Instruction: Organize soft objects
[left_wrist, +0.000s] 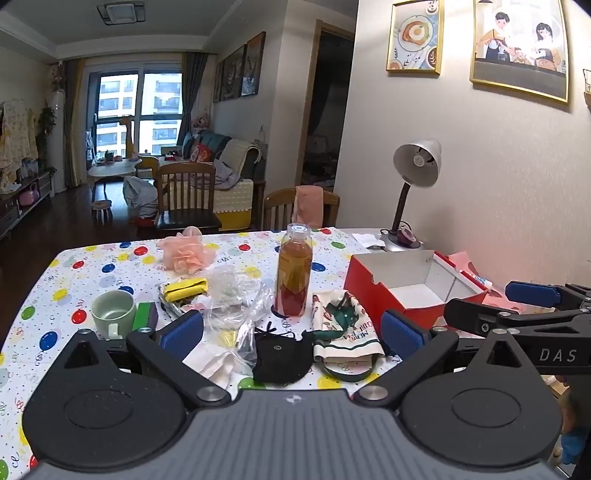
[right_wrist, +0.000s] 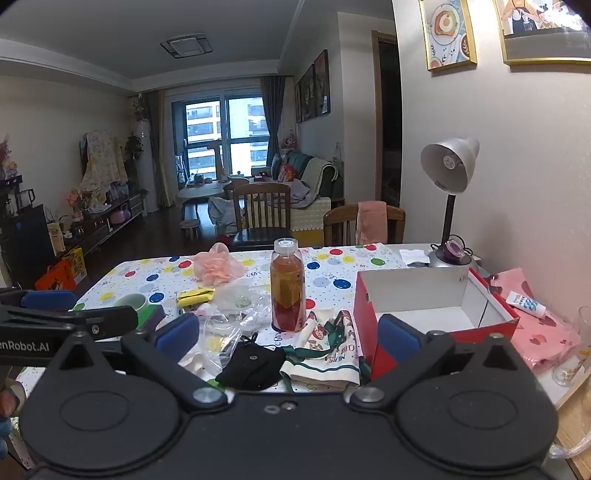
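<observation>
Both tongs, left (left_wrist: 291, 332) and right (right_wrist: 288, 334), hover spread wide and empty above the counter (left_wrist: 92, 266); nothing is gathered yet, it seems; the black mask (left_wrist: 282, 356) and printed cloth (left_wrist: 343, 328) lie just ahead, beside the empty red box (left_wrist: 373, 291); next likely means lowering onto one soft piece, avoiding the bottle (left_wrist: 293, 273).

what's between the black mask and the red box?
A folded printed cloth with green trim lies between the black mask and the red box, its right edge against the box; clearest in the right wrist view.
</observation>
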